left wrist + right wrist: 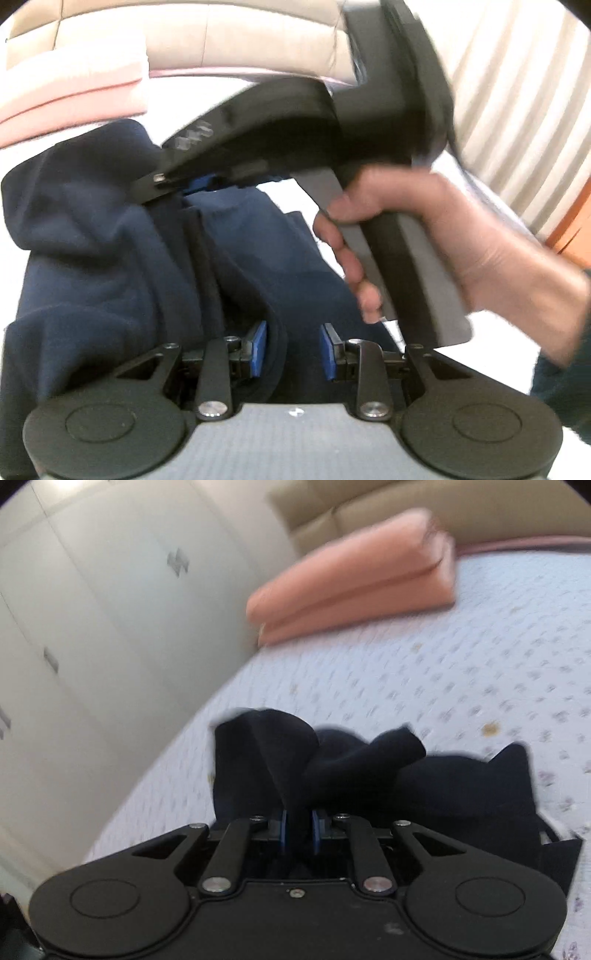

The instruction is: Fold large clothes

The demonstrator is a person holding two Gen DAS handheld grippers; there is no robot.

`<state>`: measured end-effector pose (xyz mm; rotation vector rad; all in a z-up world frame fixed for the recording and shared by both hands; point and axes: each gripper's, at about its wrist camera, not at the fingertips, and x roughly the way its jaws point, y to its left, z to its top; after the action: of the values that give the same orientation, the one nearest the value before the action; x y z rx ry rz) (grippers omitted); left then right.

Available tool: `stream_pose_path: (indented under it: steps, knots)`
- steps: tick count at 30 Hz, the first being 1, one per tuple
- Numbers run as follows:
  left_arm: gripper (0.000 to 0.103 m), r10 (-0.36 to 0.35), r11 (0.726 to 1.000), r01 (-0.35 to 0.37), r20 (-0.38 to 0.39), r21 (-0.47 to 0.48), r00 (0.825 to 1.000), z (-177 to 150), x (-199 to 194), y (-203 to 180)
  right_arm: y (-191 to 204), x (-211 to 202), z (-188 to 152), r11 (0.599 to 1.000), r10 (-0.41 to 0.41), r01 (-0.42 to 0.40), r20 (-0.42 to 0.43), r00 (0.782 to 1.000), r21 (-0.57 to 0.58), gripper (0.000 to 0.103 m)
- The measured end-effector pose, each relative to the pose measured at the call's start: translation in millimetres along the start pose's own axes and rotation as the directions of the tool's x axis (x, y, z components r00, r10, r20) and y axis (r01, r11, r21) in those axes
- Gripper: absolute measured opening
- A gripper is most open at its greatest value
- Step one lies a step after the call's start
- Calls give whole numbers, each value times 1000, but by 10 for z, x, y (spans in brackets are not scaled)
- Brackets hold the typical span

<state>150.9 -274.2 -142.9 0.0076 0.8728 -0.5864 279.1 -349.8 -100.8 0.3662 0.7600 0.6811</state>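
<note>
A dark navy garment (110, 240) lies bunched over the white patterned bed. In the left wrist view my left gripper (291, 350) stands open, its blue pads wide apart, with a fold of the navy cloth lying between them against the left pad. The right gripper (192, 182) shows there from the side, held in a hand (424, 236), pinching the cloth's upper edge. In the right wrist view my right gripper (298, 830) is shut on a fold of the navy garment (369, 775), which bunches just ahead of it.
A folded pink blanket (354, 579) lies at the far end of the bed (443, 672), before a beige headboard (369, 502). White wardrobe doors (92, 609) stand on the left. Striped curtains (517, 92) hang at the right.
</note>
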Motion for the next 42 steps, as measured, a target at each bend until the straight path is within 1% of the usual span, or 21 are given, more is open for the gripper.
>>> stream_pose_path:
  steps: [3, 6, 8, 10, 11, 14, 16, 17, 18, 20, 22, 25, 29, 31, 33, 34, 37, 39, 40, 41, 42]
  knots:
    - [32, -69, 997, 69, 9, -44, 998, 18, -372, 1, -141, -220, -72, 995, 6, -16, 102, 995, 97, 12]
    - [32, -94, 994, 98, 75, -48, 993, 41, -885, 13, -355, -366, -132, 981, -8, -26, 173, 985, 190, 11]
    - [37, -46, 999, 46, 122, 5, 991, 56, -1154, 18, -531, -383, -161, 971, -29, -13, 171, 985, 240, 11]
    - [44, 55, 996, -67, 163, 67, 985, 99, -1323, 47, -724, -349, -202, 945, -18, -31, 147, 989, 325, 12]
    - [48, 85, 992, -100, 170, 83, 982, 96, -1308, 87, -803, -317, -235, 933, -10, -36, 127, 992, 358, 12]
    - [46, 166, 985, -172, 140, 31, 976, 105, -1068, 342, -958, -290, -319, 903, 59, -97, 103, 993, 418, 13]
    - [43, 157, 986, -158, 27, 50, 987, 38, -667, 546, -1010, -328, -331, 881, 105, -138, 99, 990, 453, 17]
    - [43, 161, 986, -160, -7, 52, 987, -21, -495, 620, -1019, -341, -328, 877, 120, -148, 90, 989, 456, 30]
    - [43, 161, 986, -161, -14, 46, 987, -88, -398, 680, -1003, -359, -309, 884, 120, -143, 80, 990, 446, 38]
    - [43, 179, 981, -178, -7, 75, 984, -178, -370, 672, -941, -405, -242, 908, 99, -121, 75, 992, 401, 83]
    - [43, 177, 976, -175, 0, 127, 984, -195, -425, 586, -809, -415, -147, 933, 111, -139, 101, 989, 333, 98]
    - [43, 164, 972, -160, -13, 170, 986, -171, -463, 550, -592, -207, 16, 970, 101, -111, 59, 993, 214, 103]
    - [43, 136, 975, -130, -22, 178, 991, -209, -449, 566, -311, 124, 136, 996, 59, -58, -9, 998, 65, 103]
    - [43, 127, 974, -121, -23, 194, 992, -212, -459, 565, -210, 249, 183, 1000, 4, -3, -42, 999, 6, 103]
    - [43, 128, 968, -121, -20, 221, 992, -224, -446, 519, -136, 273, 174, 996, -78, 76, -43, 996, -38, 57]
    - [43, 131, 964, -124, -17, 234, 991, -234, -443, 491, -124, 234, 156, 994, -99, 99, -2, 995, -39, 20]
    - [43, 117, 957, -109, -13, 268, 993, -267, -508, 427, -31, -170, 126, 995, -90, 96, 166, 982, -24, 19]
    - [43, 86, 959, -80, -10, 273, 996, -288, -555, 385, -142, -514, 124, 993, -40, 10, 255, 966, 118, 19]
    - [44, 64, 960, -60, -6, 273, 998, -294, -575, 353, -238, -615, 109, 984, -14, -34, 268, 963, 175, 19]
    - [44, 56, 960, -52, -6, 277, 998, -287, -569, 320, -342, -671, 68, 978, -18, -40, 271, 963, 205, 18]
    - [44, 52, 958, -48, -8, 284, 999, -281, -544, 283, -435, -668, 21, 977, -69, 15, 248, 966, 212, 18]
